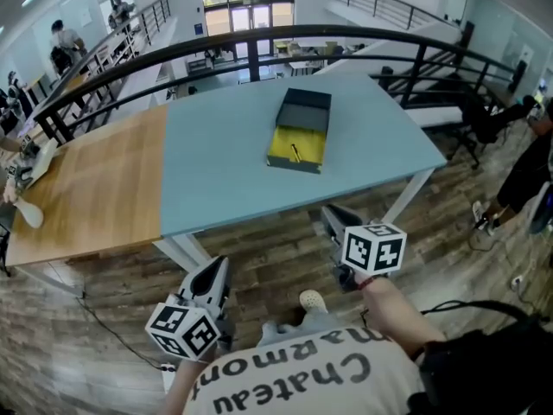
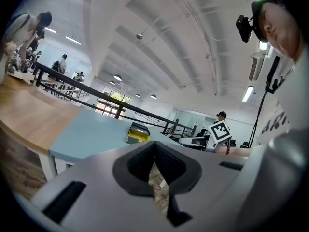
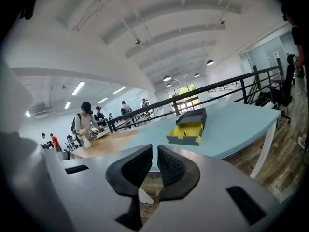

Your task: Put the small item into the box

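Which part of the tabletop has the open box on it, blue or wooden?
The blue part, right of the wooden part in the head view. The open box with its yellow lining sits on the blue, well clear of the wood.

Both grippers low, close to the torso, jaws closed.

Left gripper (image 1: 214, 273): points forward, marker cube (image 1: 182, 329) at its rear nearest the body. In the left gripper view (image 2: 154, 151) the dark pads meet at the tips. Right gripper (image 1: 333, 220): carried a little further forward than the left, well apart from it, angled slightly inward. Bare right forearm (image 1: 399, 308) runs back from its cube. In the right gripper view (image 3: 154, 159) the pads stand together, only a thin slit between.
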{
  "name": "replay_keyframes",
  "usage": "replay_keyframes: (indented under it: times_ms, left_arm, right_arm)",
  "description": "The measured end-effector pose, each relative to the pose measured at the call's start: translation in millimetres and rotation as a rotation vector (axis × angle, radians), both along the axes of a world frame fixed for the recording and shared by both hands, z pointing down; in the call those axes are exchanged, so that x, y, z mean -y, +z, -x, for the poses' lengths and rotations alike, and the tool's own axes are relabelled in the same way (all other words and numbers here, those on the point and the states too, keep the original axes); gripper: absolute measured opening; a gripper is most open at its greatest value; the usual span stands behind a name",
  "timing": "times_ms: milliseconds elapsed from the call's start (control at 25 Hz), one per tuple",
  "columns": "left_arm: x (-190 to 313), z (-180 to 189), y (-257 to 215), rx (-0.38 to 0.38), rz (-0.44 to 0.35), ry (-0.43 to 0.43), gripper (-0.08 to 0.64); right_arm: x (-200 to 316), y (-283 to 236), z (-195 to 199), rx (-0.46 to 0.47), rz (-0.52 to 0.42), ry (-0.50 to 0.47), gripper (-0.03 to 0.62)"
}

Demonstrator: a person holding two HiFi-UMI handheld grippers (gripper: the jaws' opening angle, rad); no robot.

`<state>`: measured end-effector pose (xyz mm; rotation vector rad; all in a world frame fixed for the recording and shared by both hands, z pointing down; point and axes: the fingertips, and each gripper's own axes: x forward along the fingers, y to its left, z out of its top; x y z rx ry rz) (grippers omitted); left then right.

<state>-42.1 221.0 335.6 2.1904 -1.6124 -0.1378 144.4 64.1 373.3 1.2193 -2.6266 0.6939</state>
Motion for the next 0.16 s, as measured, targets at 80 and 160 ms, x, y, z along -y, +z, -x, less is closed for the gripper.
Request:
replay_keyframes:
  times_ms: [80,160]
  left_arm:
    - [-5.6,2.6,1.0,0.001,-0.003,0.000,0.002]
    - [-10.8,6.3,4.0,-0.002,-0.013,0.002,0.002]
  right_arm:
    - [-6.5,1.1,0.6,0.000,-0.005,0.004,0.058]
    - [-12.1,2.3,2.3,0.000,-0.010,0.007,0.058]
